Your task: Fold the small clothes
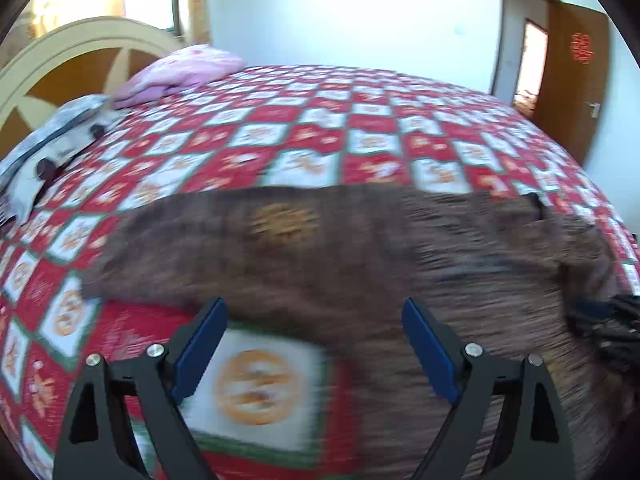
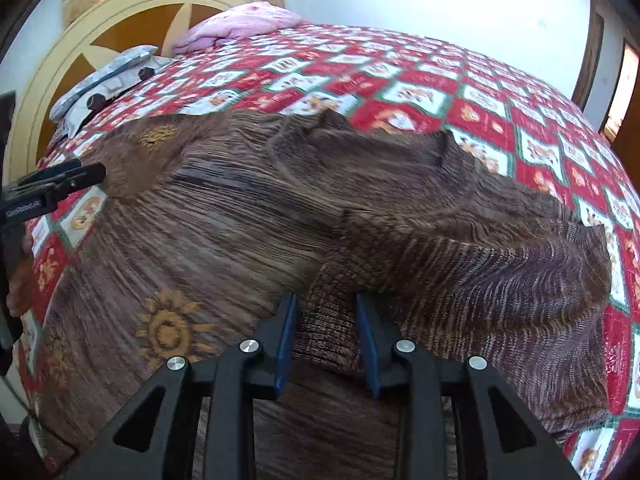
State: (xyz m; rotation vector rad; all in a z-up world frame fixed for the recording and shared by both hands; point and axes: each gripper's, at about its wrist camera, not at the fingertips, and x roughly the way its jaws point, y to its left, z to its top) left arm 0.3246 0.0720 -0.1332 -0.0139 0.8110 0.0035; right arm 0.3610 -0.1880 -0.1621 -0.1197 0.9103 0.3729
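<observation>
The brown knit sweater (image 2: 280,216) lies spread on the bed's red patchwork quilt (image 1: 304,128), its near hem cut off and blurred. The right claw (image 2: 328,340) part-open astride a ribbed fold, contact unclear; the left claw (image 1: 314,348) gapes empty

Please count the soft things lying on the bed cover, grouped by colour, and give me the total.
Brown: 1, the knitted garment with orange sun patterns, spread on the bed cover.
Pink: 1, the pillow by the headboard.
Grey and white: 1, the pillow with dark buttons.
Total: 3
</observation>
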